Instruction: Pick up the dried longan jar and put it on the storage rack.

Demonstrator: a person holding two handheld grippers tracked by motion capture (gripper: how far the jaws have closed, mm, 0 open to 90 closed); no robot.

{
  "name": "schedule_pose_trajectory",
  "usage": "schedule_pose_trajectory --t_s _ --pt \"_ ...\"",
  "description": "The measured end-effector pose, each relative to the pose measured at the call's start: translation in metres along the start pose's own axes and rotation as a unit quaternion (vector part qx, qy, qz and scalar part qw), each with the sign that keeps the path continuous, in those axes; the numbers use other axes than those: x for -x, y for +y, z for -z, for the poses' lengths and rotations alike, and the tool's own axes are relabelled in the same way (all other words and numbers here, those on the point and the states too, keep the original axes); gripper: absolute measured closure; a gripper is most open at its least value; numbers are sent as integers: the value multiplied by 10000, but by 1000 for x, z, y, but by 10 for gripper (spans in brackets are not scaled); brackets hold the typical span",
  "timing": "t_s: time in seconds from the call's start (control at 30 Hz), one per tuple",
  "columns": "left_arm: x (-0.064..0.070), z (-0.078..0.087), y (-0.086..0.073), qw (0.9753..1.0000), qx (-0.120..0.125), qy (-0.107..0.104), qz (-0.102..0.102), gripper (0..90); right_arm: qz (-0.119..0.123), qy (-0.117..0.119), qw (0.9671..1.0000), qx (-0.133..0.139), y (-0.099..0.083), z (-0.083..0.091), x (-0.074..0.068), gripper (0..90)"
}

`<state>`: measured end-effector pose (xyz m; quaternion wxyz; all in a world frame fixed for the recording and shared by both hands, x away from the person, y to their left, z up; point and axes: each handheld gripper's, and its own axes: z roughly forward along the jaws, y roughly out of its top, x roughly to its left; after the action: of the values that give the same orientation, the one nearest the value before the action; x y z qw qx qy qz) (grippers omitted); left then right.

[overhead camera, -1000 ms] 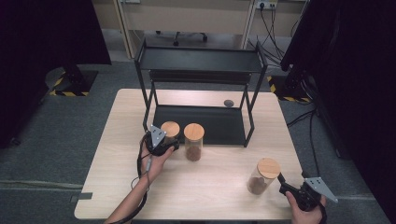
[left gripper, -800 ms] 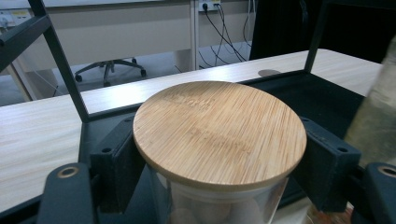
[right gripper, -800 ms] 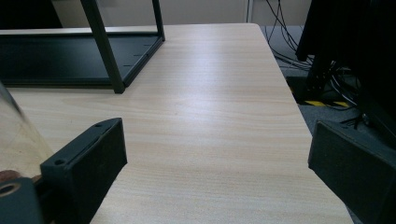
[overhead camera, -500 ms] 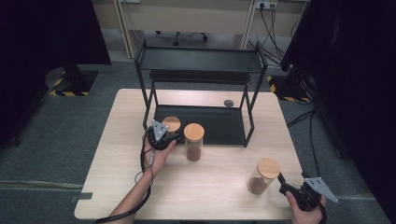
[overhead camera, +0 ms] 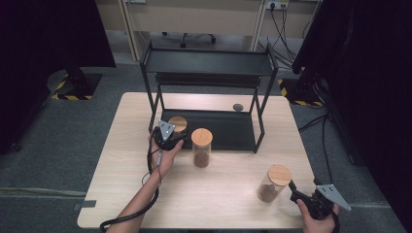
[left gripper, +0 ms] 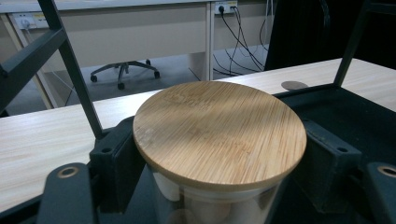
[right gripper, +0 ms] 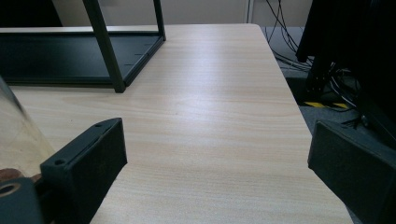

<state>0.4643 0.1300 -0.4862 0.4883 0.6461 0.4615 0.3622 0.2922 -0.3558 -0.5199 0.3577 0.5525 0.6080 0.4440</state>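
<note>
Left claw, pinching the jar, has carried it toward twelve o'clock onto the rack; right claw stays spread.

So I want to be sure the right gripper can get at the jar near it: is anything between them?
Nothing visible. The right gripper sits just right of the bamboo-lidded jar, jaws wide open, with bare table between them; the jar's glass edge shows beside one jaw in the right gripper view.

Three jars on table, before rack.
</note>
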Motion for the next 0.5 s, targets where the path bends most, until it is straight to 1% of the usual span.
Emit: schedule_pose_trajectory --t_s 0.07,0.23,0.37,0.43,0.5 --pt "-1 -2 1 10000 12 2 48 248 -7 5 10000 2 0 0 0 48" --pt "-5 -7 2 9999 23 81 57 248 -2 10 10000 6 0 0 0 48" --pt "-6 -11 3 9999 4 132 -14 248 -17 13 10000 5 0 0 0 48" --pt "-4 -11 3 9997 33 190 -143 248 -11 17 10000 4 0 0 0 48" --pt "-2 -12 4 9998 48 150 -94 248 -3 14 10000 5 0 0 0 47"
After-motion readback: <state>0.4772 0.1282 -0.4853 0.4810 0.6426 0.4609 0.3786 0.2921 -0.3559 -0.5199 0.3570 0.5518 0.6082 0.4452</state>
